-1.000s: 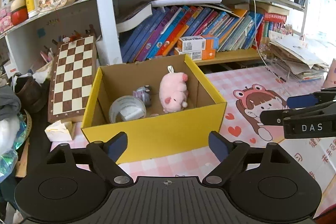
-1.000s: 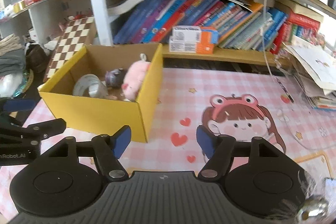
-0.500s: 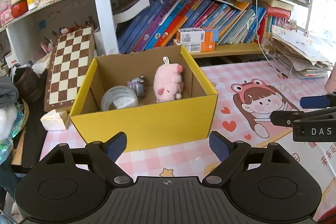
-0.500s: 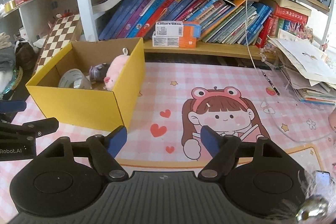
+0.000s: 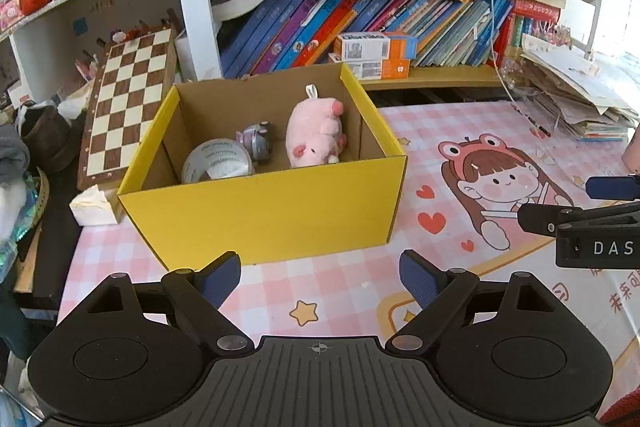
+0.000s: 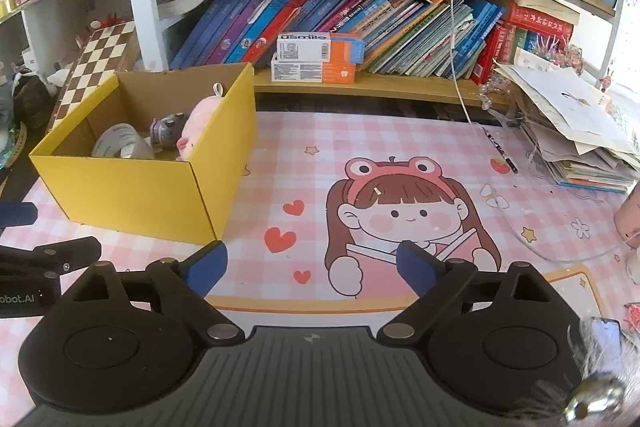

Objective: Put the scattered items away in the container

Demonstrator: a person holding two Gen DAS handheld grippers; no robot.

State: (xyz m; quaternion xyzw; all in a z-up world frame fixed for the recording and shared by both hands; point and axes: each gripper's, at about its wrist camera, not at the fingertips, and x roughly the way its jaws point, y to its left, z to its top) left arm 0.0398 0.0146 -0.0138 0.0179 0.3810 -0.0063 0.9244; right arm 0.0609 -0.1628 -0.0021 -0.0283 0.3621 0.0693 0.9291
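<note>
A yellow cardboard box (image 5: 272,211) stands on the pink checked mat (image 5: 320,291); it also shows in the right wrist view (image 6: 132,195). Inside lie a pink plush pig (image 5: 316,133), a small grey-purple toy (image 5: 256,141) and a roll of clear tape (image 5: 218,161). My left gripper (image 5: 320,277) is open and empty, just in front of the box. My right gripper (image 6: 312,267) is open and empty, to the right of the box, above the cartoon girl print (image 6: 404,215).
A bookshelf with leaning books (image 5: 360,15) and two orange-white cartons (image 5: 374,45) is behind. A chessboard (image 5: 128,95) leans left of the box, with a tissue wad (image 5: 92,205) below it. A paper stack (image 6: 572,131) and a pen (image 6: 500,151) lie at the right.
Both grippers have pulled back from the box, which looks smaller and farther. Both stay open and empty; the items in the box have not moved.
</note>
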